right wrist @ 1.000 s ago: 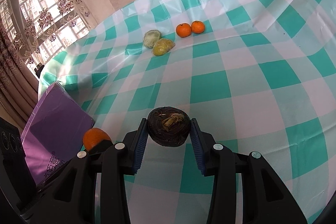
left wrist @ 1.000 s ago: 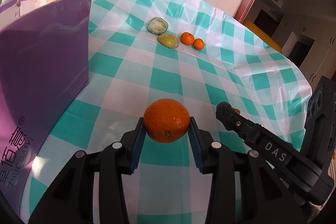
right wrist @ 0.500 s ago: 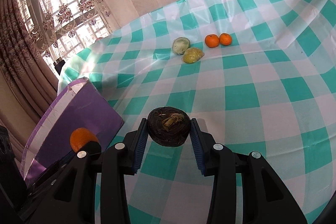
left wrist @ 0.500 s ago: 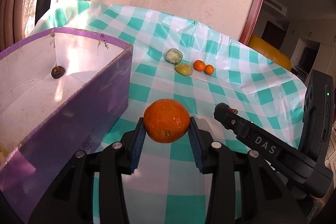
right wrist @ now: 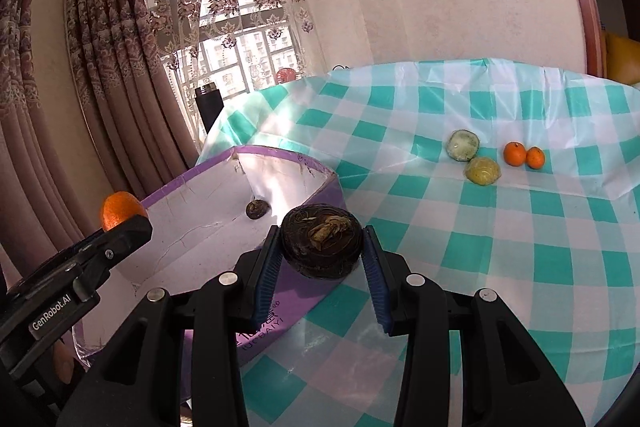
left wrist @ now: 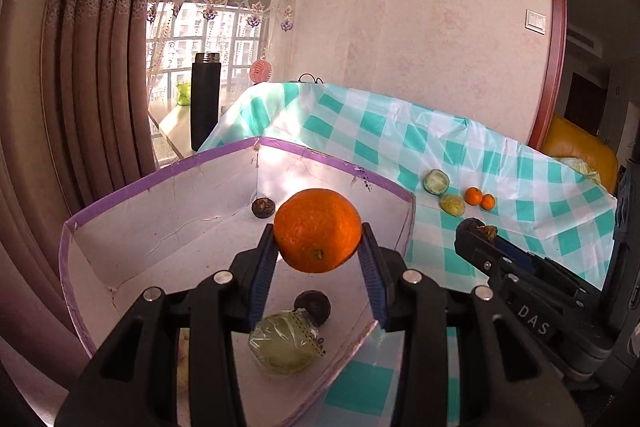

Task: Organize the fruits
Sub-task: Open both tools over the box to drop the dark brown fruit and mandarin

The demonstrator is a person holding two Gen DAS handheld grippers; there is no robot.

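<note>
On the far left, past the table edge, I see heavy curtains [left wrist: 92, 75] and a black flask [left wrist: 205, 103] standing by the window. Next comes the purple box [left wrist: 160, 183], open at the top with a white inside. My left gripper [left wrist: 318, 263] hangs over that box, its two blue pads pressed against the sides of a large orange [left wrist: 317, 230], so the fruit is held clear above the box floor. Inside the box a small dark fruit [left wrist: 263, 206] sits near the far corner, another dark fruit [left wrist: 313, 307] lies nearer to me, and a greenish fruit in clear wrap [left wrist: 285, 343] rests just beside it; whether those two touch I cannot quite tell, since my own fingers hide part of them.

Further right, my right gripper [right wrist: 320, 263] is clamped on a dark, wrinkled round fruit [right wrist: 321, 247], which sits over the box's near right wall, roughly at the rim. From this camera the left gripper shows at the left edge with the orange peeking above it.

On the checked tablecloth [right wrist: 500, 247], well apart from the box, lie a pale green fruit [right wrist: 463, 145], a yellowish fruit [right wrist: 483, 171] just beside it, and two small tangerines [right wrist: 524, 155] side by side.
</note>
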